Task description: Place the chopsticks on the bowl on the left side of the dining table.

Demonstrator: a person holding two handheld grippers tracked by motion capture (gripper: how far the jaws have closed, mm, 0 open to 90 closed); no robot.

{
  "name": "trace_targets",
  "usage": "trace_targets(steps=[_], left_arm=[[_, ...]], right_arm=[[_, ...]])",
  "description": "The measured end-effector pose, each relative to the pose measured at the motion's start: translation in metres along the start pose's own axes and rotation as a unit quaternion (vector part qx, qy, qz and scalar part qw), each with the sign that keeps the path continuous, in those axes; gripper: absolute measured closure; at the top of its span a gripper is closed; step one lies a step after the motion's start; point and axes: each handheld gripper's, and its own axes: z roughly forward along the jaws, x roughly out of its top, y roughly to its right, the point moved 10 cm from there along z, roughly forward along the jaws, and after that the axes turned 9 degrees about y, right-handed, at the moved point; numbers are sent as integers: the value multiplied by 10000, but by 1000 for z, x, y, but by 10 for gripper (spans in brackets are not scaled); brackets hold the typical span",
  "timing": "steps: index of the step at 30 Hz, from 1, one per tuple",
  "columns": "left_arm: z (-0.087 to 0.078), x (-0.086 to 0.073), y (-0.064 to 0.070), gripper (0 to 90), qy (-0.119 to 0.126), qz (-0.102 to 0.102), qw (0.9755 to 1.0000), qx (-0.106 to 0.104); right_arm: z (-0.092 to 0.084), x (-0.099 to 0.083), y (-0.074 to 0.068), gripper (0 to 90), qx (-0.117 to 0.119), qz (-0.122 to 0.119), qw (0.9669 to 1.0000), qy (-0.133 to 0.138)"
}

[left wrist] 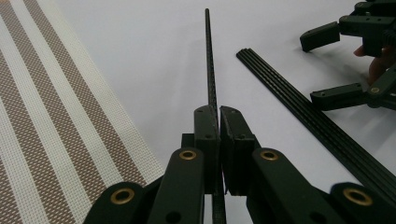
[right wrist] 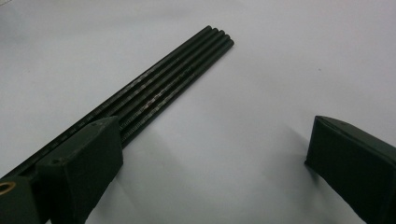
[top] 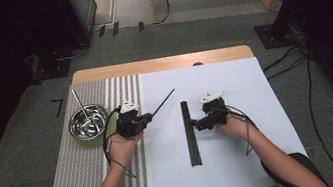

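the left tool (left wrist: 218,122) is clamped on a single thin black rod (left wrist: 210,60), which juts away from it over the white middle of the surface (top: 246,162), slanting toward the far edge. the right tool (right wrist: 215,154) stands wide, its jaws apart beside a bundle of black rods (right wrist: 163,88) lying flat at the centre of the surface, running from near edge toward far edge. a steel bowl (top: 88,122) with one rod in it sits on the striped mat (top: 76,173) near the left edge.
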Motion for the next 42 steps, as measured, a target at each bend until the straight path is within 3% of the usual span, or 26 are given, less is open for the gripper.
trace_targets(steps=[15,42], left_arm=[[-13,9,0,875,54,61,9999,-129],[-36,19,-23,875,100,28,9999,-49]], right_arm=[[0,0,0,32,7,-23,10000,23],[0,0,0,33,8,-16,10000,25]])
